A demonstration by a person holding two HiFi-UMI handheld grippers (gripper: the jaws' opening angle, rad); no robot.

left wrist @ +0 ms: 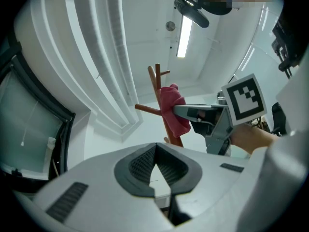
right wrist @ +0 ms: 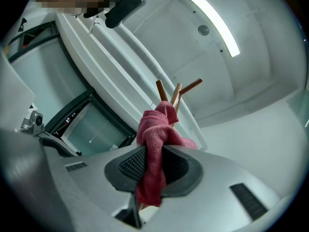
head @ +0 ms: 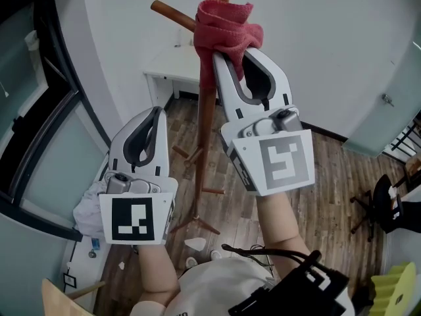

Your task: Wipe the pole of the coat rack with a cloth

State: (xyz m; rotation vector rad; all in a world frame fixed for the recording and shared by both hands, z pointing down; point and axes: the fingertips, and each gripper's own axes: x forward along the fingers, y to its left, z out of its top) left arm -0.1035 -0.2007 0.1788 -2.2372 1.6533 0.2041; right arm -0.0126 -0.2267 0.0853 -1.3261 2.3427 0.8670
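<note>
A brown wooden coat rack pole (head: 206, 104) rises through the middle of the head view, with pegs near its top. A pink cloth (head: 223, 28) is wrapped against the pole high up, and my right gripper (head: 230, 52) is shut on it. In the right gripper view the pink cloth (right wrist: 155, 144) hangs between the jaws, with the rack's pegs (right wrist: 176, 93) beyond. My left gripper (head: 158, 112) is held lower and to the left of the pole, shut with nothing in it. The left gripper view shows the pole (left wrist: 158, 98), the cloth (left wrist: 173, 108) and the right gripper (left wrist: 179, 111) ahead.
A white desk (head: 172, 68) stands against the far wall behind the rack. The rack's tripod feet (head: 194, 224) rest on the wood floor below. A dark glass door frame (head: 46, 117) runs along the left. A black chair (head: 385, 203) is at the right.
</note>
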